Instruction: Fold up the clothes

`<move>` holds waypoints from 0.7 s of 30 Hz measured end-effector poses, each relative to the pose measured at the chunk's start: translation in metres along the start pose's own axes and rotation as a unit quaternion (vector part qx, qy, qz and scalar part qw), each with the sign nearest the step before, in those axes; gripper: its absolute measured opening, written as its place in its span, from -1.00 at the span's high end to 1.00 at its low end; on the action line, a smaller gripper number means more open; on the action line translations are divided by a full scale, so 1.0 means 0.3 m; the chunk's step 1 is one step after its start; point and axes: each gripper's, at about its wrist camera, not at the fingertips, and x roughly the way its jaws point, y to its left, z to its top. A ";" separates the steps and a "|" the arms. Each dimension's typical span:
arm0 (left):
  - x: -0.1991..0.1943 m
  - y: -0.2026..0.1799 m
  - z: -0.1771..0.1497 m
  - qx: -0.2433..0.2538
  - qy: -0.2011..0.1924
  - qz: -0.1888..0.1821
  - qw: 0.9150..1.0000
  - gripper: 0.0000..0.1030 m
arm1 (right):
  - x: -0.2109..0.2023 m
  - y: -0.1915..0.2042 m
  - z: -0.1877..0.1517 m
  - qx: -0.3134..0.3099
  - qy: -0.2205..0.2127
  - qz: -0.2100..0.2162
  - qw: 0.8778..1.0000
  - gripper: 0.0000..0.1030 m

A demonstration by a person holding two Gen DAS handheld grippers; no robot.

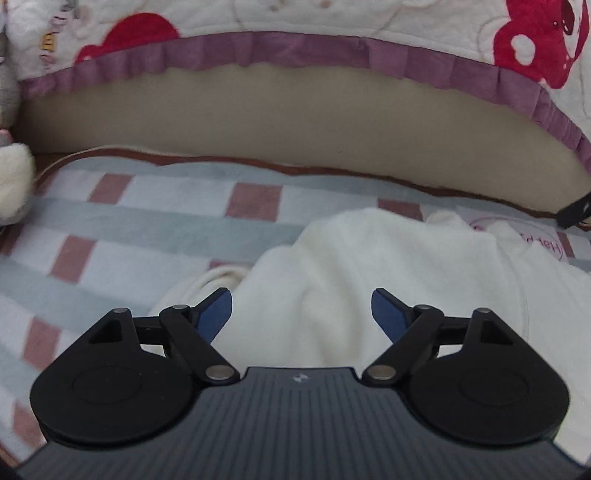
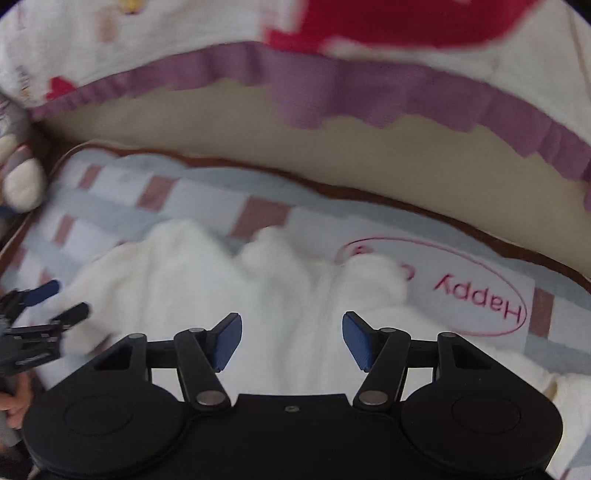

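White garment lies crumpled on checked blanket, in front of beige cushion. Left gripper above garment – fingers wide apart, nothing between. Right gripper over garment too, fingers apart, empty. "Happy" print on blanket just beside garment, right side.

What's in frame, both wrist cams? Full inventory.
white garment: 1, white, crumpled on the checked blanket in front of both grippers
checked blanket: 1, pale blue, white and dusty red, under the garment; pink oval "Happy" print
quilt: 1, white with red prints and purple ruffle, behind
plush toy: 1, white, far left edge
left gripper: 1, black, blue pads, jaws open
right gripper: 1, black, blue pads, jaws open
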 end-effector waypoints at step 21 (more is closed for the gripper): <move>0.269 -0.058 -0.104 0.047 -0.001 0.026 0.999 -0.72 | 0.367 -0.361 -0.097 0.118 -0.036 0.013 0.992 -0.70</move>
